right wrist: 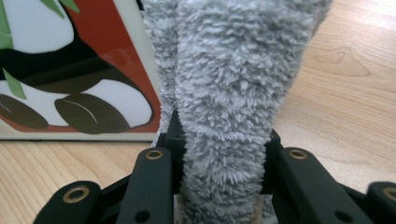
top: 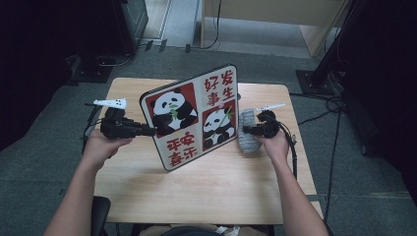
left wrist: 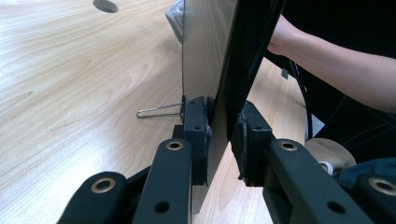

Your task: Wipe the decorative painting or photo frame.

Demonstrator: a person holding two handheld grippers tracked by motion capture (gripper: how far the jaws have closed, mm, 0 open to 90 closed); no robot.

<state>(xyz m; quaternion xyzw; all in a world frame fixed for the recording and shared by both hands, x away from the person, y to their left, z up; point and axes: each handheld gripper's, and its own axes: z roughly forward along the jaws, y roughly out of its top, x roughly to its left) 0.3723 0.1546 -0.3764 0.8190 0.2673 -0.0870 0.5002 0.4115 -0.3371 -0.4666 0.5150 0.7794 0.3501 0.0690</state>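
The left gripper [top: 147, 131] has its jaws closed on the left edge of the panda board [top: 194, 115], and the left gripper view makes this clear: the two black pads press the thin board [left wrist: 205, 56] from both sides, one on the pale face and one on the dark back. The right gripper [top: 247, 130] has its jaws closed on a grey fluffy cloth [top: 249, 130]; in the right gripper view the soft cloth [right wrist: 233, 93] is squeezed narrow between the jaws and becomes wider above them. From the high view, the board stands on its lower edge on the wooden table [top: 211, 191], tilted, with its printed face of two pandas and red characters toward the person. The cloth is just beside the right edge of the board, between the board and the right hand [top: 274, 142]; whether it touches the board there I cannot tell from above. The right gripper view shows the cloth right next to the lower corner of the printed face [right wrist: 70, 70]. The left gripper view shows some things the high view hides: a thin wire foot [left wrist: 156, 112] that sticks out at the bottom of the board and lies on the table [left wrist: 70, 93], and a round hole [left wrist: 105, 5] in the table top far behind.
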